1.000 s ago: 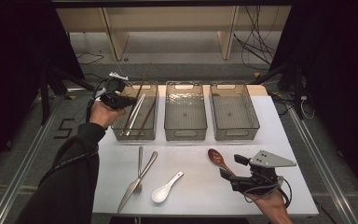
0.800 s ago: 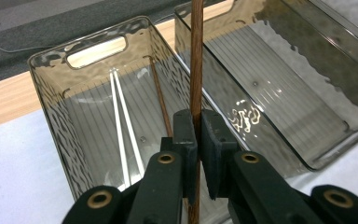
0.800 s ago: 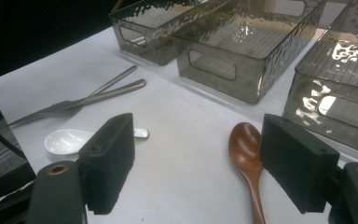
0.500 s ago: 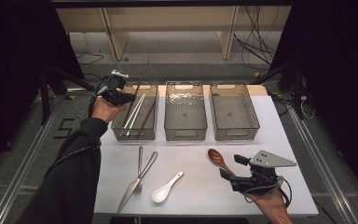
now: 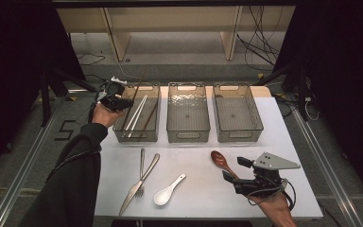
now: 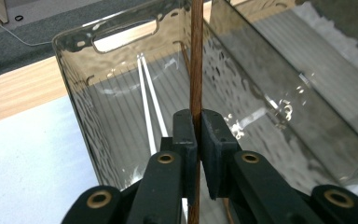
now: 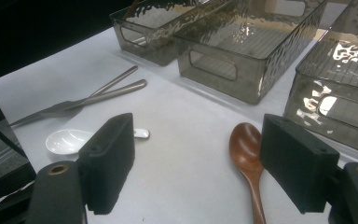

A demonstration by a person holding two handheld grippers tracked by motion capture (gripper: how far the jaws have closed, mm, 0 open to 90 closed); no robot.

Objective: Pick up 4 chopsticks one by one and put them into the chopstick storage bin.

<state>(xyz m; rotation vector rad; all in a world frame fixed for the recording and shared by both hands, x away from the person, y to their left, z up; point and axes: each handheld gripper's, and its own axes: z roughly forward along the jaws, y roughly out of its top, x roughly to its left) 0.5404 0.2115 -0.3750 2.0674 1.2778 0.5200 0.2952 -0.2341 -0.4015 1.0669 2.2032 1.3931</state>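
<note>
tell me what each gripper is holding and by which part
The left gripper pinches a brown wooden chopstick partway along its shaft, above the left bin. The right gripper holds nothing.

Black tool [image 5: 231,170] with grey plate; dark sleeve [image 5: 71,184].

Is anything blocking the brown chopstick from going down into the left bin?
Nothing visible does. The left gripper holds the brown chopstick over the left bin; white chopsticks lie on its floor, off to one side.
</note>
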